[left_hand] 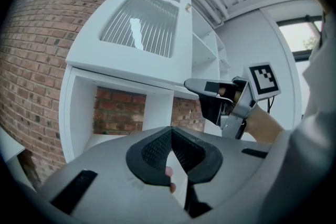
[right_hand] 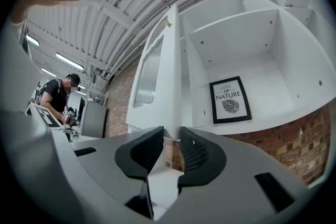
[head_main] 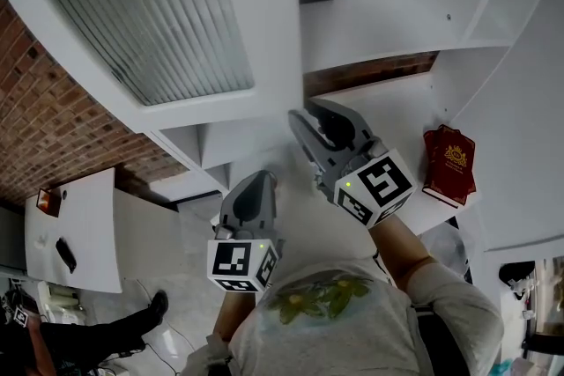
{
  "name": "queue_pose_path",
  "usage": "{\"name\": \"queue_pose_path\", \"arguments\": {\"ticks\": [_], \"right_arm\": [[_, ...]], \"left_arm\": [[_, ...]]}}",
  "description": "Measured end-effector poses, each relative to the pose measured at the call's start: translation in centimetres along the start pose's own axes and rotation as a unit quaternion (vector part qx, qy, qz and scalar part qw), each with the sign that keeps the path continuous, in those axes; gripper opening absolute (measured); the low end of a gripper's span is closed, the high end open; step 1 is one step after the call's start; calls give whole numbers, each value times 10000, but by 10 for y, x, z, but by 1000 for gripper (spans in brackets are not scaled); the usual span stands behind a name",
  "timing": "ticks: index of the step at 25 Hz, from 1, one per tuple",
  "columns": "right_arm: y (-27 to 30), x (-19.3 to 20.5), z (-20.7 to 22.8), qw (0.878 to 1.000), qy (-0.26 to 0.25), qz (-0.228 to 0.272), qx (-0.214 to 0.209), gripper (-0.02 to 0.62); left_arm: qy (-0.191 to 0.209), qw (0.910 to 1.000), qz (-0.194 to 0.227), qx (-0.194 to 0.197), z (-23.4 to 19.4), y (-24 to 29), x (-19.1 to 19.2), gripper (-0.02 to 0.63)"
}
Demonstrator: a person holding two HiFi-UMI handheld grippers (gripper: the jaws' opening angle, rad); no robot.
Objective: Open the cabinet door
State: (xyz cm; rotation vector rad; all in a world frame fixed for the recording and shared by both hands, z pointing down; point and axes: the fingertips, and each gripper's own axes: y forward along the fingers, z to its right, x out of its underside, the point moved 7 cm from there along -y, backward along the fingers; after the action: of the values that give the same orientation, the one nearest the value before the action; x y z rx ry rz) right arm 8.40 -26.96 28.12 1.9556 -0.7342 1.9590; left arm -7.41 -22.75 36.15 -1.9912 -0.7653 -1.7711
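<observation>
The white cabinet door (head_main: 167,22) with a ribbed glass panel stands swung out from the shelf unit; the right gripper view shows it edge-on (right_hand: 157,76), the left gripper view from the front (left_hand: 139,23). My right gripper (head_main: 304,114) is at the door's lower free corner. The door's edge fills the gap between its pads (right_hand: 169,136), which rest against both faces. The left gripper (head_main: 264,178) hangs lower and to the left, apart from the door, its jaw tips meeting (left_hand: 170,131) with nothing between them. It sees the right gripper (left_hand: 210,89) at the door's corner.
Open white shelves (head_main: 397,22) lie behind the door, with a framed print (right_hand: 230,99) and a red book (head_main: 449,163) inside. A brick wall (head_main: 44,119) shows behind the unit. A white table (head_main: 75,233) stands at left, and a person (right_hand: 58,97) works far off.
</observation>
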Motion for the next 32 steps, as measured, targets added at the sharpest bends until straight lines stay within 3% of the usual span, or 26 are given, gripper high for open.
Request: {"name": "queue_pose_path", "arguments": {"ticks": [32], "right_arm": [[-32, -7, -39, 9991, 137, -44, 396, 97]], "left_arm": [[38, 9998, -57, 187, 49, -34, 2, 9]]}}
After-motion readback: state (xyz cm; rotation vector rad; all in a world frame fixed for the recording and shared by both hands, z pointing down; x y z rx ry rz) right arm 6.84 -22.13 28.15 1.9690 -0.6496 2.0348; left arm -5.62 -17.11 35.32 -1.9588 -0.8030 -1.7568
